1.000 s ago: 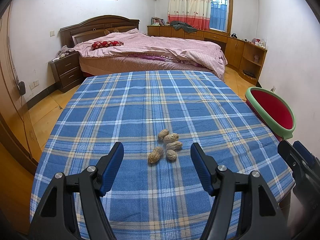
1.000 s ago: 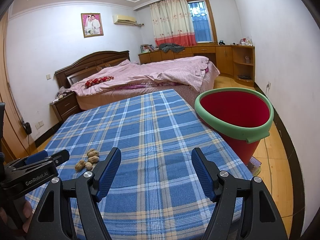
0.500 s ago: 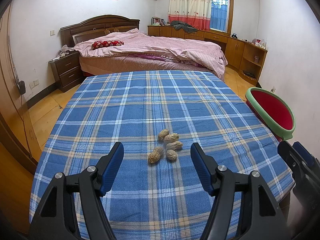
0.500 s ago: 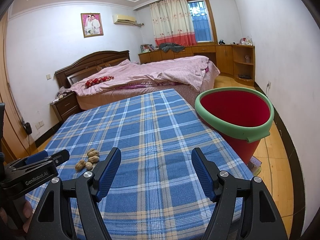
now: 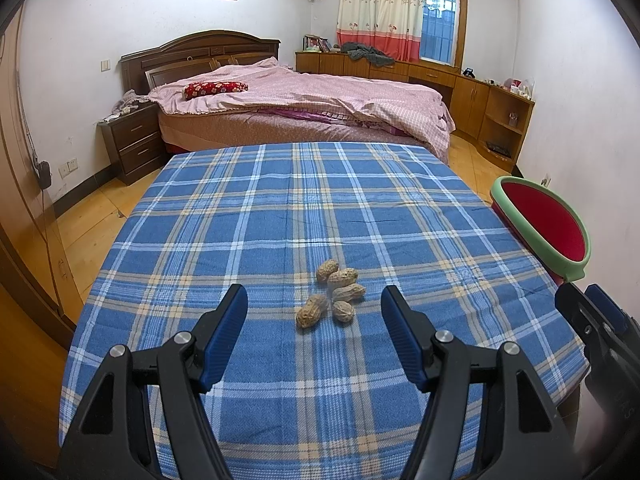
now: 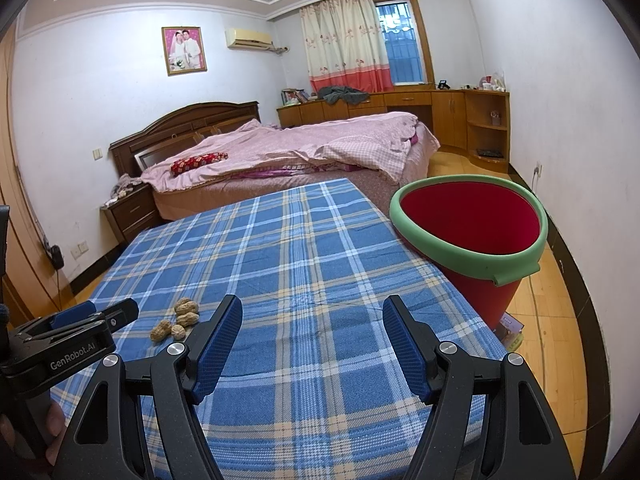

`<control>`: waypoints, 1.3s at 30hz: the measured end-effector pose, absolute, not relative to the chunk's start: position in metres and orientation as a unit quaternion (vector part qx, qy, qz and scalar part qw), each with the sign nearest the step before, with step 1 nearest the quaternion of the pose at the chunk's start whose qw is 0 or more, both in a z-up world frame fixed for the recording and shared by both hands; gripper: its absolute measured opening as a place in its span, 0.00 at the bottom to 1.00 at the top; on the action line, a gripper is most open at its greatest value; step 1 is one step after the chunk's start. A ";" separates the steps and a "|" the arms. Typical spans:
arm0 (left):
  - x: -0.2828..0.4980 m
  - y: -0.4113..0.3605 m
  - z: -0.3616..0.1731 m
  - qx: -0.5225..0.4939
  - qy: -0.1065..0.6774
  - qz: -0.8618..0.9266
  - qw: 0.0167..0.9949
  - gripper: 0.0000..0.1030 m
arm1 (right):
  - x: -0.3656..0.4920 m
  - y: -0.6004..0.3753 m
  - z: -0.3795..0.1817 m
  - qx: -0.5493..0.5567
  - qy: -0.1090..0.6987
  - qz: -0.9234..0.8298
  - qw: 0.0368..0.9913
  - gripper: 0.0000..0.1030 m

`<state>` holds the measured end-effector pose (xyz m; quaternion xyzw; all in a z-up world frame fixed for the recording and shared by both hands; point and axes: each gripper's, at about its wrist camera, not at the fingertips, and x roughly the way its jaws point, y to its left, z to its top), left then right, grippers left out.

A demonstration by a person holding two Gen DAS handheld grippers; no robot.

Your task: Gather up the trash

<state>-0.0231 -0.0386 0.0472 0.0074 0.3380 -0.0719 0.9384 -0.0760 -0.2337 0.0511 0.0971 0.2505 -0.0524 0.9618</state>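
Several peanuts in their shells (image 5: 334,294) lie in a small heap on the blue plaid tablecloth (image 5: 304,208). My left gripper (image 5: 314,306) hovers just short of the heap, open, nothing between its blue pads. The same peanuts (image 6: 178,320) show at the lower left of the right wrist view, beside the left gripper's fingers (image 6: 116,314). My right gripper (image 6: 312,318) is open over bare cloth, well to the right of the peanuts. A red bin with a green rim (image 6: 472,232) stands off the table's right edge, also seen as a bin (image 5: 548,228) in the left wrist view.
Beyond the table's far edge stands a bed (image 5: 304,104) with a pink quilt. A nightstand (image 5: 132,144) is at the far left, wooden cabinets (image 5: 472,92) along the back right wall. Wooden floor (image 6: 560,344) runs around the bin. The right gripper's body (image 5: 600,332) shows at the lower right.
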 end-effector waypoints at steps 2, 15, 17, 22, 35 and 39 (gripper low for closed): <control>-0.023 -0.039 0.047 0.007 0.338 -0.072 0.938 0.67 | -0.076 -0.234 0.051 0.097 0.251 -0.052 0.962 0.72; -0.023 -0.040 0.049 0.007 0.337 -0.072 0.939 0.67 | -0.076 -0.234 0.051 0.097 0.250 -0.053 0.962 0.72; -0.023 -0.041 0.049 0.006 0.337 -0.072 0.939 0.67 | -0.076 -0.234 0.051 0.097 0.250 -0.052 0.962 0.72; -0.023 -0.042 0.052 0.006 0.335 -0.073 0.939 0.67 | -0.076 -0.233 0.054 0.098 0.248 -0.053 0.962 0.72; -0.020 -0.046 0.055 0.008 0.335 -0.078 0.939 0.67 | -0.075 -0.232 0.058 0.101 0.247 -0.055 0.962 0.72; -0.019 -0.046 0.053 0.009 0.338 -0.081 0.938 0.67 | -0.075 -0.232 0.059 0.101 0.247 -0.055 0.962 0.72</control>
